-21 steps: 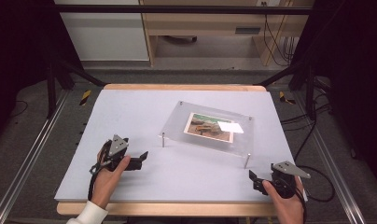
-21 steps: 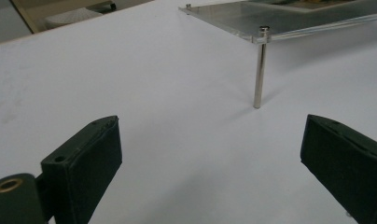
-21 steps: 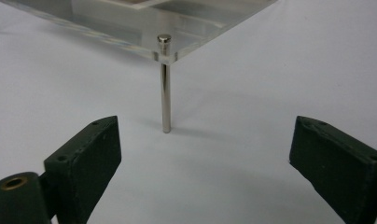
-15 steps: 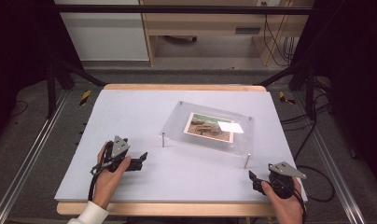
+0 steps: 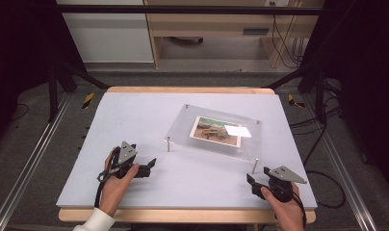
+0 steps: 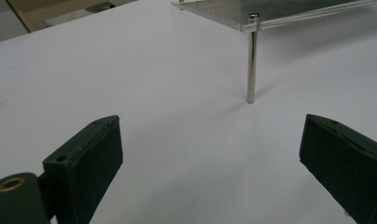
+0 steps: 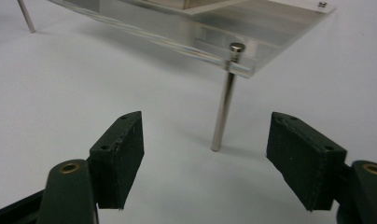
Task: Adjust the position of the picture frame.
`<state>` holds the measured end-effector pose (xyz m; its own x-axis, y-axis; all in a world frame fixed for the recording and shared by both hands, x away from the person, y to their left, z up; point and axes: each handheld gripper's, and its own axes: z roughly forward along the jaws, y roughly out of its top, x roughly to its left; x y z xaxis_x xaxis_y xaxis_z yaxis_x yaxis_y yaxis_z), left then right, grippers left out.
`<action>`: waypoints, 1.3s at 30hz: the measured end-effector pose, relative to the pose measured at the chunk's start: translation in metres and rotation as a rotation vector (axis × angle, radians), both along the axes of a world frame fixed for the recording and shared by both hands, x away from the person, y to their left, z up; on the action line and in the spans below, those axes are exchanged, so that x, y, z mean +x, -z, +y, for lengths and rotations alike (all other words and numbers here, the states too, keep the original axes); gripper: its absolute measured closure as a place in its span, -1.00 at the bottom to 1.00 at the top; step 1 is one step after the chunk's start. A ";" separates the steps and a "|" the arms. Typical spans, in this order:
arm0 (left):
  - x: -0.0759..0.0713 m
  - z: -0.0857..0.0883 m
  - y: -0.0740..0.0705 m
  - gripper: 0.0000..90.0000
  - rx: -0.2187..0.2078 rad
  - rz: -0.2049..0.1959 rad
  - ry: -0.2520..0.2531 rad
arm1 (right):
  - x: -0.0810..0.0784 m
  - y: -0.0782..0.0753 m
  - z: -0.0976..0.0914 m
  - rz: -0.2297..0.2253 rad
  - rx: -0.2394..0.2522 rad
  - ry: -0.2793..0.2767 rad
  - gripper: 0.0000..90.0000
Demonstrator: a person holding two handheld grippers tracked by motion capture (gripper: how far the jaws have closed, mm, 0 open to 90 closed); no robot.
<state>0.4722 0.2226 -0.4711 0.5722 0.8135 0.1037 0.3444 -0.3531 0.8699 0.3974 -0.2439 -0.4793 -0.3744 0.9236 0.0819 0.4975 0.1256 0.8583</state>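
Note:
A clear acrylic plate [image 5: 183, 130] stands on thin metal legs in the middle of the white table [image 5: 135, 115]. A picture [image 5: 214, 131] and a white card [image 5: 238, 131] lie under its top. My left gripper [image 5: 151, 166] rests on the table at the near left, open and holding nothing, and points at the plate's front left leg [image 5: 168, 144]. In the left gripper view the jaws [image 6: 212, 121] stand wide with that leg [image 6: 251, 65] beyond them. My right gripper [image 5: 252, 183] is open just short of the front right leg [image 5: 254, 166]. That leg [image 7: 224, 112] stands ahead of the gap between its jaws [image 7: 205, 116].
The table's wooden front edge [image 5: 183, 215] runs close behind both hands. Bare white surface lies to the left of the plate. Metal frame rails [image 5: 29, 163] run along both sides of the table, and cables [image 5: 327, 187] lie on the floor at the right.
My right gripper has shifted a little to the left, closer to the front right leg. The left gripper and the plate have kept still.

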 end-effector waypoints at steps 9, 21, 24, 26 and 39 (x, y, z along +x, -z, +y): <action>-0.006 -0.012 -0.004 -0.87 0.014 -0.015 0.034 | 0.024 0.003 0.003 -0.005 -0.018 0.009 -0.08; -0.008 -0.013 -0.008 -0.87 -0.031 -0.004 0.049 | 0.041 0.002 0.001 -0.003 0.044 0.029 0.42; -0.007 -0.013 -0.008 -0.87 -0.033 -0.001 0.050 | 0.042 0.004 0.001 0.009 0.055 0.023 0.53; -0.007 -0.012 -0.008 -0.87 -0.040 0.002 0.045 | 0.043 0.005 0.001 0.016 0.064 0.019 0.62; -0.002 -0.010 -0.009 -0.84 -0.080 0.015 0.036 | 0.046 0.002 -0.006 -0.004 0.175 0.002 0.88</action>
<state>0.4698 0.2126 -0.4623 0.6022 0.7978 0.0304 0.3456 -0.2949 0.8908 0.4434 -0.2494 -0.4816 -0.3732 0.8962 0.2397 0.4945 -0.0265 0.8688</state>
